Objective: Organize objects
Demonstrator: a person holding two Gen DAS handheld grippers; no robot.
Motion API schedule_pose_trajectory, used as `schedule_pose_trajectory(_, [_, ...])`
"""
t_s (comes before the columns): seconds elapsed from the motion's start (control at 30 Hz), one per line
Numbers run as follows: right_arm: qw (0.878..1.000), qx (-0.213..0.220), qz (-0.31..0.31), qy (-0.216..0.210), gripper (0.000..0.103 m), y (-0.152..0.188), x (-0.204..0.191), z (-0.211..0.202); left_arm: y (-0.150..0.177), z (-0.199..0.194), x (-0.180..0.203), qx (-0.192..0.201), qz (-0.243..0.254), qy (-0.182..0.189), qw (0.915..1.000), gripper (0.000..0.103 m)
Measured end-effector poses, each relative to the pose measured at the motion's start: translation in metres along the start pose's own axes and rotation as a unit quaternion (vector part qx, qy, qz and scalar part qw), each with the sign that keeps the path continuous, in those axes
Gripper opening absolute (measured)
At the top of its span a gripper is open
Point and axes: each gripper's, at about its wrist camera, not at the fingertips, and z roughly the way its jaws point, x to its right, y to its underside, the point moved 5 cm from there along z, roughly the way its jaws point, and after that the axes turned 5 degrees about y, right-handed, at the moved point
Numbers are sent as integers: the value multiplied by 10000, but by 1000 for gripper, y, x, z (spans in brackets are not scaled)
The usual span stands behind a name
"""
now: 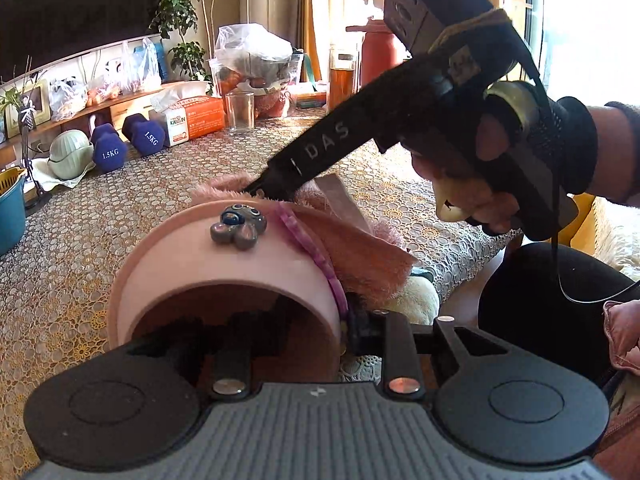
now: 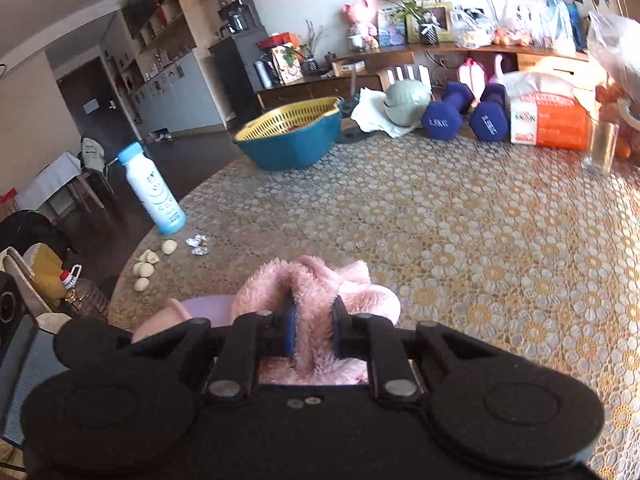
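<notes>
A pink slipper (image 1: 224,264) with a grey charm (image 1: 239,227) and fluffy pink lining lies on the lace tablecloth at the table's near edge. My left gripper (image 1: 280,328) holds it: one finger is inside the toe opening, the other outside its right wall, shut on the wall. My right gripper (image 1: 260,190) reaches down from the upper right into the fluffy lining. In the right wrist view the right gripper (image 2: 314,330) is shut on a fold of pink fluff (image 2: 316,300), with the slipper's pink rim (image 2: 176,312) to the left.
At the table's back stand two blue dumbbells (image 2: 464,116), an orange tissue box (image 2: 556,124), a glass (image 1: 240,112), a green bowl (image 2: 406,102) and a teal-and-yellow basket (image 2: 292,136). A white bottle (image 2: 154,188), foil and pale lumps (image 2: 144,270) lie at the left edge.
</notes>
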Motion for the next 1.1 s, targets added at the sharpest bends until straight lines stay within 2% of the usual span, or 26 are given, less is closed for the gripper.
schedule_pose_trajectory(0.13, [9987, -369, -218, 270, 15, 20, 7, 9, 0, 0, -1, -7, -20, 36, 10000, 27])
schedule_pose_trajectory(0.23, [9994, -180, -94, 274, 15, 16, 14, -10, 1, 0, -1, 4, -53, 57, 10000, 27])
schedule_pose_trajectory(0.37, [9990, 345, 164, -226, 15, -9, 15, -48, 0, 1, -2, 4, -10, 42, 10000, 26])
schedule_pose_trajectory(0.47, [9973, 445, -173, -549, 15, -24, -6, -59, 0, 1, -2, 16, -13, 38, 10000, 26])
schedule_pose_trajectory(0.67, [9922, -25, -975, -770, 16, -27, -45, -26, 0, 0, 0, -15, 184, -11, 9998, 26])
schedule_pose_trajectory(0.87, [9923, -301, -968, -718, 18, -34, -37, 0, 0, -1, -1, -3, 159, -2, 9999, 26])
schedule_pose_trajectory(1.1, [9969, -507, -401, -454, 18, -23, -7, 22, 0, -1, 0, -8, 136, 28, 9999, 26])
